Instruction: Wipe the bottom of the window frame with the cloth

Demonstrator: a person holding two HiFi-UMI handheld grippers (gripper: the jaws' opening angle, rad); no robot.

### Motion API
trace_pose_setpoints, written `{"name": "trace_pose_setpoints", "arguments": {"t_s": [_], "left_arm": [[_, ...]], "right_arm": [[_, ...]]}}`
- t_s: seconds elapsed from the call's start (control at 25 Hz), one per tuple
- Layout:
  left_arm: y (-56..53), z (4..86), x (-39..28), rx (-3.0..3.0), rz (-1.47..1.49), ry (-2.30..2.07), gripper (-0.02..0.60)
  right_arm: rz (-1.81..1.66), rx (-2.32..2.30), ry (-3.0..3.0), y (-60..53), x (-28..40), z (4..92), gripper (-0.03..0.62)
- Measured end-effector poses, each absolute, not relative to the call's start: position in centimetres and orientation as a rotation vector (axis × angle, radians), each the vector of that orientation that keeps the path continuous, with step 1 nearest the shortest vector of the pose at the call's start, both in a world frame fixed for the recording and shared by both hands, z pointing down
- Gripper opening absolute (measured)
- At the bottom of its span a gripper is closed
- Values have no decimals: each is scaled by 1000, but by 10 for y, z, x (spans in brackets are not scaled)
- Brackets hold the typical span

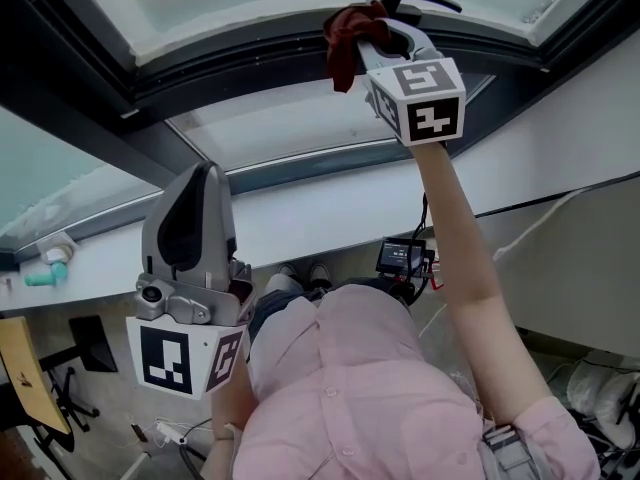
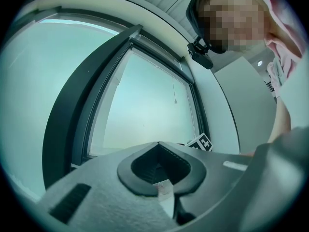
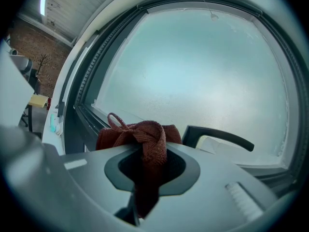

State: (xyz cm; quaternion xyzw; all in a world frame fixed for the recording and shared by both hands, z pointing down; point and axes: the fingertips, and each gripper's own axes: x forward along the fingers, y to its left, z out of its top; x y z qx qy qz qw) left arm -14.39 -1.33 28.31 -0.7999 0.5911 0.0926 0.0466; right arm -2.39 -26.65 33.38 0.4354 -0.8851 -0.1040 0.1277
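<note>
Right gripper: jaws clamped on dark red cloth. One strand is pinched down through the jaw gap, and the rest is bunched in a knot just past the tips. The gripper is held high on an outstretched arm.

The cloth bunch is seen over the dark window frame, at its lower rail and just left of the black window handle. Contact with the rail cannot be confirmed.

Left gripper: jaws closed together, nothing gripped. It is held low, well apart from the cloth, with jaws pointed up at the window.

Surroundings:
- Frosted glass pane is set inside the frame, with a second pane alongside it
- White sill runs below the frame
- A teal item is seen at the sill's left end, type unclear
- Brick wall is visible at the far left of the right gripper view
</note>
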Motion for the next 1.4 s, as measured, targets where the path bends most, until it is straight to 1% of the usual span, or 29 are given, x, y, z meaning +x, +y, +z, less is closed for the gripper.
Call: {"name": "trace_pose_setpoints", "arguments": {"t_s": [1.16, 1.4], "left_arm": [[12, 288, -147, -2454, 341, 1807, -2], [14, 294, -151, -2450, 335, 1834, -2]], "right_arm": [[-326, 1306, -2560, -265, -24, 333, 57], [-448, 1402, -2583, -259, -22, 329, 58]]}}
